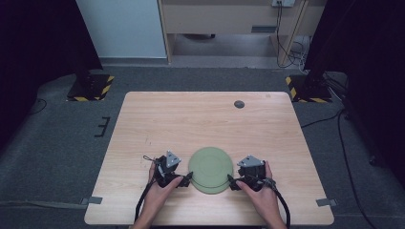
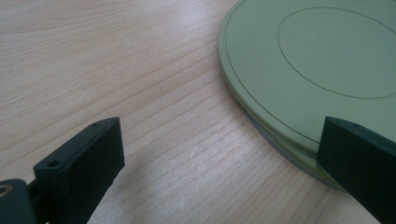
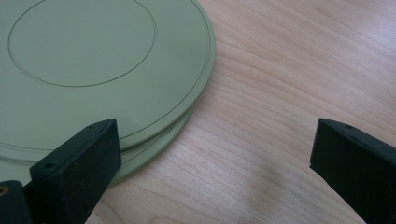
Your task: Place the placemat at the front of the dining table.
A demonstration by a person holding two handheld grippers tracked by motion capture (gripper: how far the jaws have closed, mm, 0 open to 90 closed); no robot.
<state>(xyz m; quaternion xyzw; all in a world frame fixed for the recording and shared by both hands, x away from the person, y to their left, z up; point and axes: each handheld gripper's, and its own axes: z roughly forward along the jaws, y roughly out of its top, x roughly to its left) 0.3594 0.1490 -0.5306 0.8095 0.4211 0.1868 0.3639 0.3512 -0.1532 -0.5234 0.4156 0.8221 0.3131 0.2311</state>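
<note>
The plates (image 1: pixel 210 169) lie flat on the table (image 1: pixel 157 119), near its front edge and about midway across, between my two grippers. There are two of them, green and round, stacked upside down with the ringed bases facing up. The upper plate sits slightly farther from me than the lower, so a crescent of the lower rim shows at the near side. Being round, the stack has no long axis of its own; the small offset runs front to back.

My left gripper (image 1: pixel 187 178) sits just beside the stack's left rim. In the left gripper view its jaws are spread wide: one stands over bare wood, the other at the plates' (image 2: pixel 308 60) edge. I cannot tell whether that jaw touches the rim.

My right gripper (image 1: pixel 232 181) sits just beside the right rim. In the right gripper view its jaws are likewise spread wide, one over the plates' (image 3: pixel 93 65) rim, the other over bare wood. Neither gripper pinches anything.
</note>
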